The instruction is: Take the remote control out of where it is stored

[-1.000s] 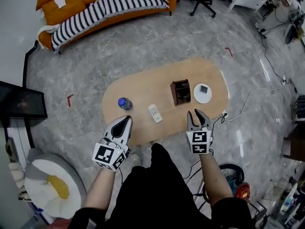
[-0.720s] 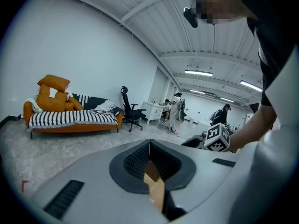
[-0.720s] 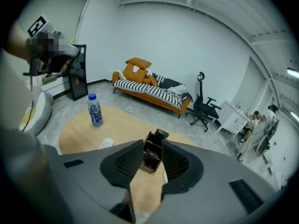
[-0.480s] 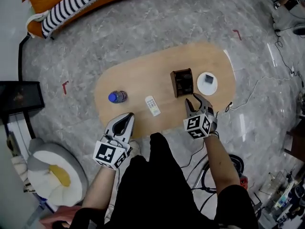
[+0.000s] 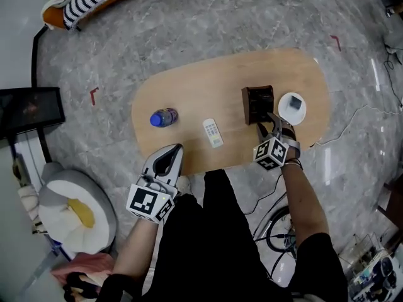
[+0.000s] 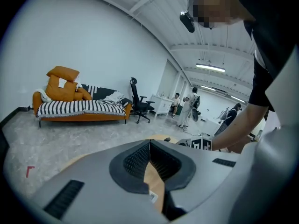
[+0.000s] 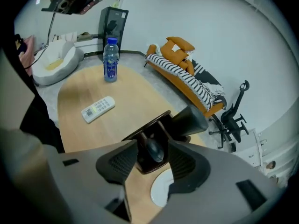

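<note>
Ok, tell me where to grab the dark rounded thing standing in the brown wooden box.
Take the dark rounded thing by its upper end, coming straight down from above: the brown wooden box walls in its sides, so probably only the top is reachable.

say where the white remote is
Head view: the white remote lies on the table between the bottle, left, and the dark box, right.
</note>
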Available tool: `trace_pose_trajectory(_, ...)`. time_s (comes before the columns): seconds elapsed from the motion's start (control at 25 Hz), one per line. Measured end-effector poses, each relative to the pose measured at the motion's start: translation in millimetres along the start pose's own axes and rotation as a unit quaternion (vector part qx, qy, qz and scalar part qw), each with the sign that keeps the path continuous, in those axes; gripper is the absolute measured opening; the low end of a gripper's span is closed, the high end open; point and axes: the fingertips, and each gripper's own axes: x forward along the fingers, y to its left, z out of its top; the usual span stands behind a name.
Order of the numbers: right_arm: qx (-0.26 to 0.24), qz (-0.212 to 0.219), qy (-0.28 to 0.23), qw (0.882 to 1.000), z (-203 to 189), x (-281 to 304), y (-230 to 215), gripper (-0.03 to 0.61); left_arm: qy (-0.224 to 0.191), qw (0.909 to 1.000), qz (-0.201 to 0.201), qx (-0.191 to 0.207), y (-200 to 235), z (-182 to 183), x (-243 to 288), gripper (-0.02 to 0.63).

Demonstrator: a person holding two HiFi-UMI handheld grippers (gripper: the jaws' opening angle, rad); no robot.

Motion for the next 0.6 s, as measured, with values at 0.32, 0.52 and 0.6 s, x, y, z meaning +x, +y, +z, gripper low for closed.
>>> trace_pose_trajectory(0.32, -0.089, 0.016, 0.041, 0.995, -15, 38, 4, 0.187, 0.004, 0.9995, 0.022, -0.024, 15, -12, -3, 0.008)
trace_pose_trajectory(0.52, -0.111, 0.019, 0.053, 0.992, -12, 47, 1, 0.186, 0.000, 0.9984, 0.030, -0.048, 21, -19, -10, 0.008)
trace_pose_trajectory(0.6, -0.124, 0.017, 0.063, 0.990, -10, 48, 1, 0.184, 0.001, 0.9982, 0.031, -0.051, 23, -22, -13, 0.008)
